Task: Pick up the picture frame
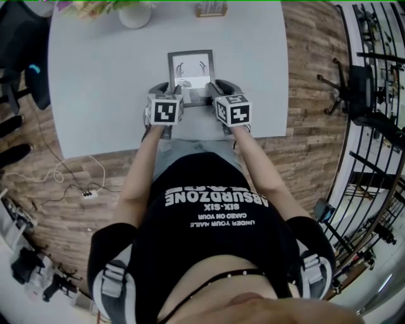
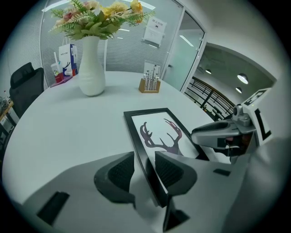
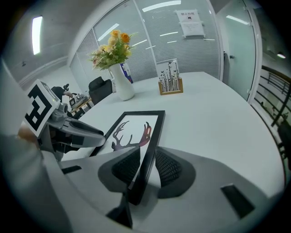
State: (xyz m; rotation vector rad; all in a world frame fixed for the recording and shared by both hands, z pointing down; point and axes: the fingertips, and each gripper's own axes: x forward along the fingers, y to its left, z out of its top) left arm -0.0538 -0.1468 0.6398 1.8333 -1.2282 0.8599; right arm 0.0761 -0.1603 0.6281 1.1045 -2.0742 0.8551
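Observation:
A black picture frame (image 1: pixel 190 69) with an antler print lies near the front edge of the pale grey table (image 1: pixel 95 82). My left gripper (image 1: pixel 169 90) is at its near left corner and my right gripper (image 1: pixel 215 88) at its near right corner. In the left gripper view the frame's (image 2: pixel 159 132) left rail runs between the jaws of the left gripper (image 2: pixel 145 170), which have closed in on it. In the right gripper view the right rail of the frame (image 3: pixel 134 129) sits likewise pinched in the right gripper (image 3: pixel 146 166). Each view shows the other gripper across the frame.
A white vase of flowers (image 1: pixel 135 14) and a small wooden stand (image 1: pixel 211 9) are at the table's far side. The vase (image 2: pixel 92 68) and stand (image 2: pixel 149 84) sit well beyond the frame. A black office chair (image 1: pixel 25 57) is left of the table. The person stands against the table's front edge.

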